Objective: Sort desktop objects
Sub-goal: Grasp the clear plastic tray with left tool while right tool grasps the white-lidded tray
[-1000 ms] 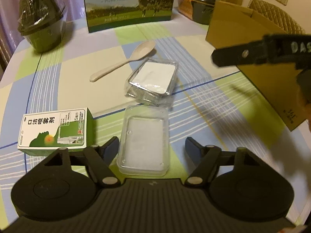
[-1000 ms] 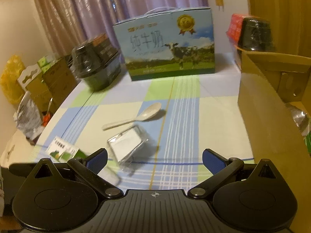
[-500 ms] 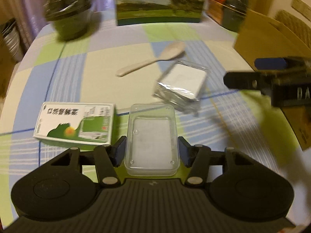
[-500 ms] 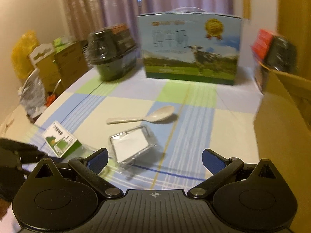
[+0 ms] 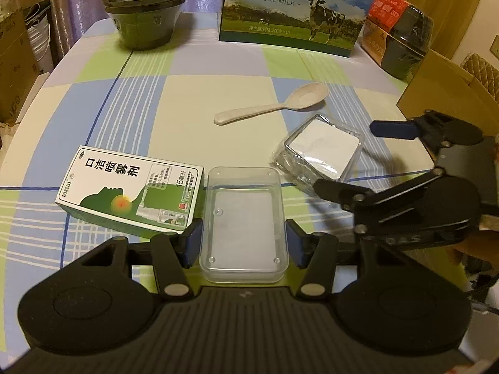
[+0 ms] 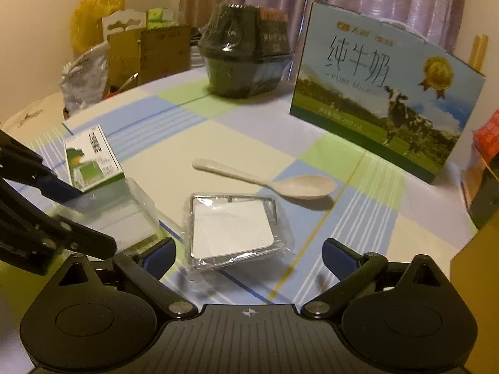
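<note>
Now, from the left wrist, the left gripper [image 5: 243,240] is clamped on a clear plastic box [image 5: 243,224] beside a green carton [image 5: 131,190]. "PURE MILK" is printed on the case [image 5: 293,9] on a checked tablecloth [image 5: 187,99].

From the right wrist, the right gripper [image 6: 248,254], lowered since earlier, is held apart around a wrapped tray [image 6: 232,229]; a spoon [image 6: 274,180] lies beyond.

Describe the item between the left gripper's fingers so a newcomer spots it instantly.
Start at the milk carton and come forward past the spoon. The clear empty tray sits in the left gripper, beside the green spray box; unlike the wrapped white pack, it is see-through and unwrapped.
</note>
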A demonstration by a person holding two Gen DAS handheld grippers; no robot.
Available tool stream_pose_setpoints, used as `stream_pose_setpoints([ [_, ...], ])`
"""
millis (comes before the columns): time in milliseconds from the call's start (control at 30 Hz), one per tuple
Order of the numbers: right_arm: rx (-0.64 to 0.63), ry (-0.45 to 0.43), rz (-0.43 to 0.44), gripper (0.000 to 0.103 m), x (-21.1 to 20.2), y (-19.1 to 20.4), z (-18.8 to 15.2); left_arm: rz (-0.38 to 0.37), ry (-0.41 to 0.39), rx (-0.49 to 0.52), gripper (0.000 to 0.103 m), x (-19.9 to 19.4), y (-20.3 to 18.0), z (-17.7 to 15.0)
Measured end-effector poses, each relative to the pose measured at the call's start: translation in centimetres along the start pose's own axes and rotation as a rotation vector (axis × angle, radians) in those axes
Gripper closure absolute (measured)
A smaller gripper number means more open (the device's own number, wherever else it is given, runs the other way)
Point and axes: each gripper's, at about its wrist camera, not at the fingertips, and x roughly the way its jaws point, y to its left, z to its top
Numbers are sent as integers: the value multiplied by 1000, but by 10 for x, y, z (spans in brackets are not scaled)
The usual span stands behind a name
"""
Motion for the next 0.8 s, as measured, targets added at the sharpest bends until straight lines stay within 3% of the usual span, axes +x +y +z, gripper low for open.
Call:
stream_pose_setpoints([
  [200,-30,-2,15,16,13,1,0,2,-8,-10,53,3,5,-2],
  [267,-29,-3,28,30,15,1,0,2,-11,-4,53,3,4,-2],
  [367,-3,7,43,40,14,0,0,5,-12,-1,53,4,4,-2],
  [600,45,66,2,46,-5,0,0,-14,4,43,53,3,-10,-4],
  [800,130,121,-16,46,-48,0,-16,-34,20,82,53,-12,-26,-19],
])
